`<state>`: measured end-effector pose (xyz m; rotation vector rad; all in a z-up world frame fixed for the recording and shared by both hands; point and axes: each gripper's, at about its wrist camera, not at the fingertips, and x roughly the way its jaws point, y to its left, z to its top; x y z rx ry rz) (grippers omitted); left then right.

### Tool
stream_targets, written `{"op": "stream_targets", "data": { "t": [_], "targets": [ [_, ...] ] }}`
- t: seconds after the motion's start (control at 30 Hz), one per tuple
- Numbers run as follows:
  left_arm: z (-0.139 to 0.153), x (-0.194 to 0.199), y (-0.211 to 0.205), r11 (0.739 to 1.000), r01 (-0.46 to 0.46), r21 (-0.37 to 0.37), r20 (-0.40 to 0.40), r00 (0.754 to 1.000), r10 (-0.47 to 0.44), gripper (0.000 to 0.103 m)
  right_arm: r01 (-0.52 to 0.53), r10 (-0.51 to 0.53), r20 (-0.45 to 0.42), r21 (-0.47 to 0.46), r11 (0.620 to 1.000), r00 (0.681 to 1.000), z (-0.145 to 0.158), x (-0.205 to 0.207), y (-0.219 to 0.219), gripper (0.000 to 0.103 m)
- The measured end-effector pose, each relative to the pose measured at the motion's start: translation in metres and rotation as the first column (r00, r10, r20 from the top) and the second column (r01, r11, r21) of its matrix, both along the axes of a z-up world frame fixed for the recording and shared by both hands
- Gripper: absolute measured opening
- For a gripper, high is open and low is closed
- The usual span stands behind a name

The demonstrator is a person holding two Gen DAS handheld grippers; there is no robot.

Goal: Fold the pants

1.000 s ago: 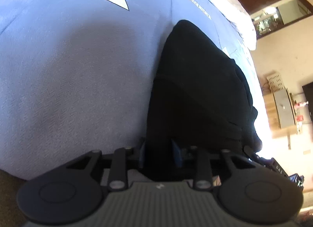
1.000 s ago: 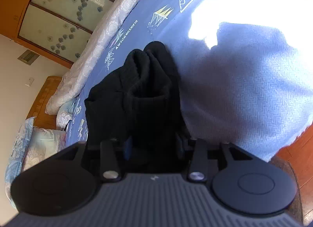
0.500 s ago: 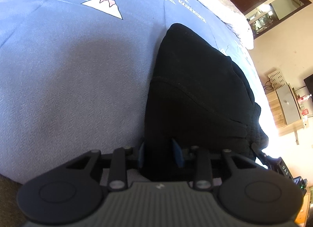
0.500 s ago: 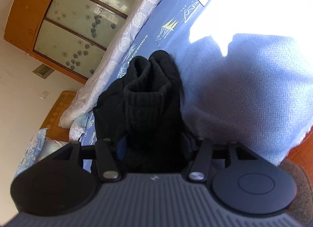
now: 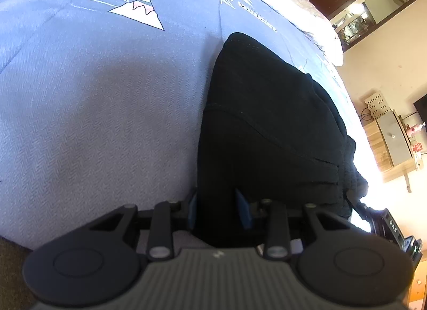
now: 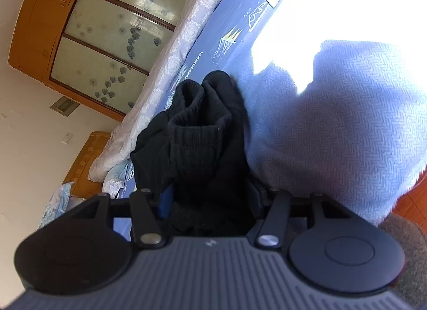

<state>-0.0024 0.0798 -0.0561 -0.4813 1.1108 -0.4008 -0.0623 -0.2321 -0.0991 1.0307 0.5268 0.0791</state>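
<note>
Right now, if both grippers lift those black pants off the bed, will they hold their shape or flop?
Probably flop: the black pants already bunch and sag between the left hand-held gripper and the right hand-held gripper. The thick ribbed cuff suggests some weight. The knit looks grippy, so slipping seems unlikely.

bed (image 5: 93, 123) | blue printed cover | black pants (image 5: 267, 128) lying on it

The right tongs (image 6: 210, 203) are clamped on a bunched wad of black pants (image 6: 197, 134), ribbed cuff seen just above them at frame centre. The blue patterned bedspread (image 6: 333, 134) is spread to the right, sun-blown at upper right. A wooden wardrobe (image 6: 106, 30) is seen upper left.
</note>
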Motion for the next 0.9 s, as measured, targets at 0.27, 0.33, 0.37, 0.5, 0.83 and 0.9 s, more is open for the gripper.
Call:
{"op": "stream_targets", "data": {
  "t": [0.27,0.33,0.37,0.5,0.83,0.9],
  "targets": [
    [0.006,-0.002,-0.009,0.997,0.017,0.073,0.024,1.0,-0.019,0.034,0.003,-0.003,0.004,0.007,1.0,1.0,0.0,-0.002,-0.001,0.058],
    [0.008,-0.002,-0.011,0.995,0.021,0.094,0.029,0.999,-0.024,0.035,0.004,-0.004,0.005,0.011,1.0,1.0,0.0,-0.002,0.0,0.058],
    [0.009,-0.003,-0.012,0.995,0.023,0.102,0.031,0.999,-0.026,0.035,0.005,-0.005,0.005,0.013,1.0,1.0,0.0,-0.003,0.0,0.058],
    [0.011,-0.004,-0.016,0.99,0.027,0.139,0.041,0.999,-0.033,0.037,0.005,-0.005,0.007,0.022,1.0,1.0,-0.001,-0.004,0.0,0.058],
    [0.012,-0.009,-0.018,0.983,0.028,0.183,0.057,0.998,-0.04,0.041,0.004,-0.005,0.013,0.044,0.999,1.0,-0.002,-0.007,-0.002,0.058],
    [0.013,-0.01,-0.018,0.982,0.028,0.188,0.059,0.997,-0.04,0.042,0.005,-0.005,0.014,0.049,0.999,1.0,-0.003,-0.008,-0.003,0.058]
  ]
}}
